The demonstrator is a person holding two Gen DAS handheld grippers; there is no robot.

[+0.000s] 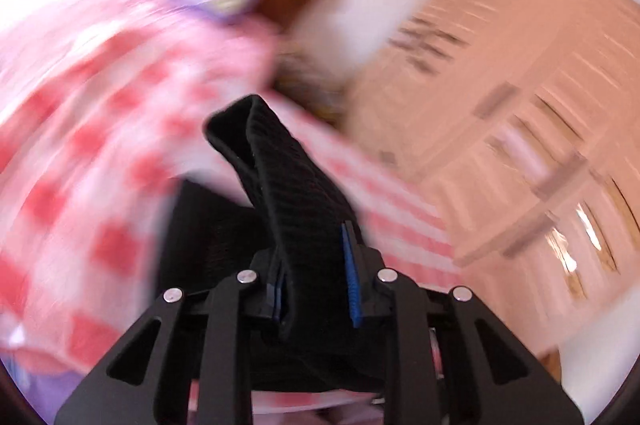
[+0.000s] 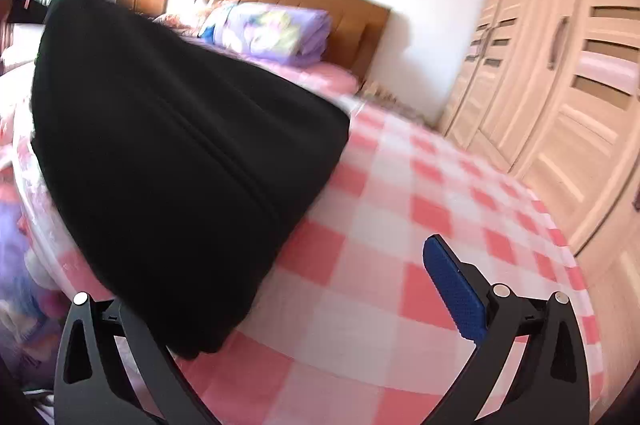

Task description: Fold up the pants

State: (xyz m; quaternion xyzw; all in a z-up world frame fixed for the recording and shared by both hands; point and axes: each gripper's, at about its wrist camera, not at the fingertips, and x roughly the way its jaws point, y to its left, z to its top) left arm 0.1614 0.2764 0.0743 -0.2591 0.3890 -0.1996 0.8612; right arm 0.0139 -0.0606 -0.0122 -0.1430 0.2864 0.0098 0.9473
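The black pants (image 2: 172, 161) lie over the pink-and-white checked bed cover (image 2: 392, 265), spread across the left of the right wrist view. My left gripper (image 1: 316, 289) is shut on a ribbed black edge of the pants (image 1: 288, 185), which stands up between the blue pads (image 1: 352, 285) and is lifted off the bed. My right gripper (image 2: 288, 305) is open wide and empty. Its right blue pad (image 2: 456, 297) hangs over the checked cover; its left finger is hidden behind the pants' near corner.
A lilac folded quilt (image 2: 272, 33) lies at the head of the bed by a brown headboard (image 2: 344, 17). A tall beige wardrobe (image 2: 560, 65) stands to the right of the bed. The left wrist view is motion-blurred.
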